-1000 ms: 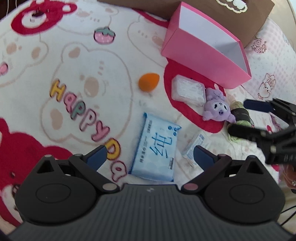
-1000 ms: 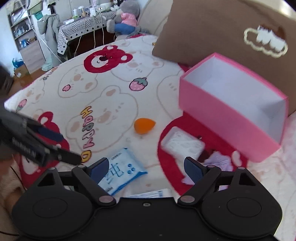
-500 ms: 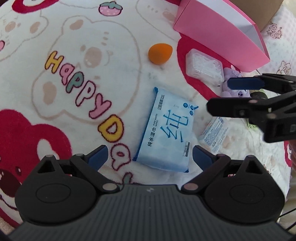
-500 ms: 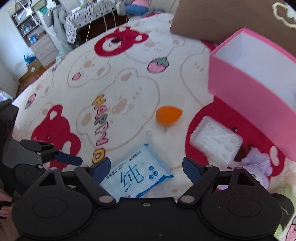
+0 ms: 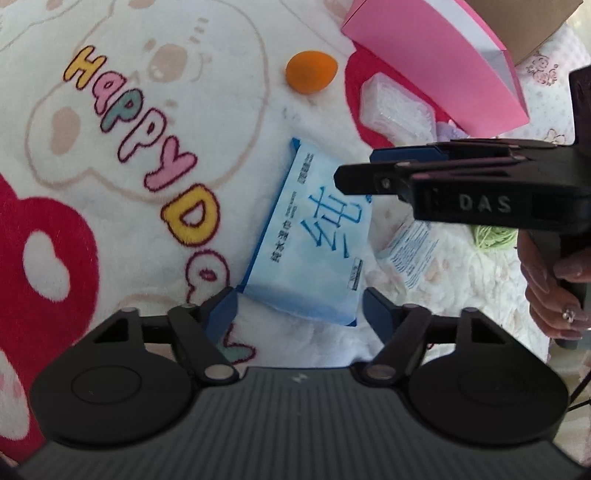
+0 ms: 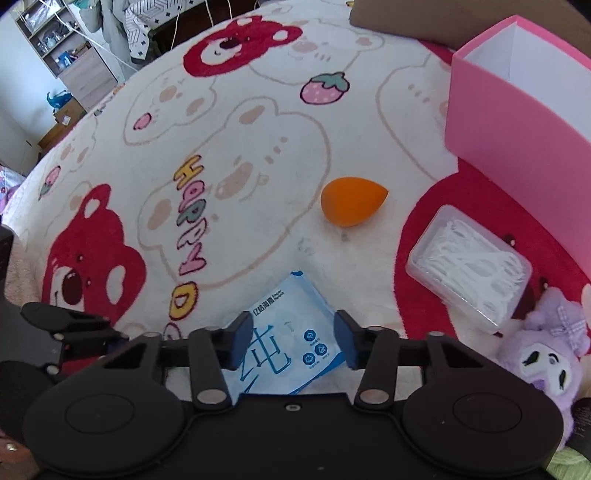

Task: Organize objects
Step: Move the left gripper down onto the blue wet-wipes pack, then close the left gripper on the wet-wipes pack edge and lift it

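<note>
We see a blue wipes pack [image 5: 314, 240] lying flat on the bear blanket [image 5: 140, 229], centre of the left wrist view, lower centre of the right wrist view. Both grippers are at it.

Left gripper [image 5: 299, 310]: its blue fingers [image 5: 223, 308] straddle the pack's near short edge at the bottom of the frame. Jaws are closing; the left pad is at the pack's corner, the right pad stands just clear of the pack's side, so no grip.

Right gripper [image 6: 293, 341]: comes in from the right edge of the left view (marked DAS on its body), held by a hand [image 5: 550, 284] at lower right. In its own view the pack's far end sits between the two fingers [image 6: 242, 339]. Jaws are closing, and both pads look to be at the pack's edges; we cannot tell for sure if they press it.

Other items, right wrist view:
- orange sponge [image 6: 352, 201], centre, apart from the pack
- clear box [image 6: 469, 266] of white picks, right, on a red patch
- purple plush [image 6: 543, 354], lower right, just beside the clear box
- pink box [image 6: 517, 133], upper right, open top, white inside
- brown pillow [image 6: 424, 18], top edge behind the pink box

Left view also shows a small white sachet [image 5: 410, 251] right of the pack and green yarn [image 5: 495, 236] under the right gripper's body.
</note>
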The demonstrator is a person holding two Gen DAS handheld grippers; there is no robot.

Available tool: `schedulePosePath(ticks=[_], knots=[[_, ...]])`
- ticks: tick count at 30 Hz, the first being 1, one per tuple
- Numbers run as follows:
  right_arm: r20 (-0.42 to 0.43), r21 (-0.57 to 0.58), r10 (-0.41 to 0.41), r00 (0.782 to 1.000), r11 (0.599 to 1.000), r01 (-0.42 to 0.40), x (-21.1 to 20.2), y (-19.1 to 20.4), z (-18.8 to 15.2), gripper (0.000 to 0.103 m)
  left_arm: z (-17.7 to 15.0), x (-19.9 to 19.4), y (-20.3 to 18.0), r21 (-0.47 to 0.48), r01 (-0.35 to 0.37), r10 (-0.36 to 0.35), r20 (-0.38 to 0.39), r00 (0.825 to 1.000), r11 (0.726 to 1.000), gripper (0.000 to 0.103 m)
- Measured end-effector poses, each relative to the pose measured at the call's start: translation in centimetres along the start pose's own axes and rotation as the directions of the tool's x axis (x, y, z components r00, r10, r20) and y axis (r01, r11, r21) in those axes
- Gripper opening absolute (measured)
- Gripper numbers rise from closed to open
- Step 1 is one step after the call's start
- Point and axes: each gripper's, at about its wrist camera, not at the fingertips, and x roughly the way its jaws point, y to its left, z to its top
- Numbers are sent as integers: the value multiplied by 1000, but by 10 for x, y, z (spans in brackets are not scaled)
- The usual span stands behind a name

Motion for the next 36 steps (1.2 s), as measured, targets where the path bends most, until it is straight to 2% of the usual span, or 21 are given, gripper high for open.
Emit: schedulePosePath(ticks=[2,6,9,13,16,19,23,26,33,36], knots=[[-13,-5,-19,1000,1000,19,6,-2,1,44,-1,3,2,-16,0,0,-11,1000,1000,63],[-36,5,-39,999,999,39,15,-9,-3,44,-4,8,8,-80,39,-45,-83,996,996,63],[-39,53,-7,999,999,9,18,-19,-5,44,-6,8,6,-81,24,-29,-59,998,996,63],[-55,79,59,997,995,-55,24,-28,-8,56,-3,15,6,-128,-6,-1,-51,999,992,61],[-50,100,100,994,990,-95,28,-34,-10,60,-1,17,1,-131,-23,21,-21,1000,991,61],[-46,120,124,991,986,-117,27,-36,-12,55,1,16,-5,-98,-49,51,19,998,994,58],[-32,89,138,990,987,-134,18,-33,-17,47,6,19,1,-121,-55,57,16,998,991,55],[-26,112,151,988,983,-147,13,-37,-23,43,8,16,3,-127,-56,60,27,998,990,51],[1,168,171,985,971,-169,2,-40,-38,42,22,7,11,-140,-43,54,73,996,989,46],[11,164,163,987,973,-163,-2,-36,-43,41,36,7,12,-109,-40,49,83,995,993,45]])
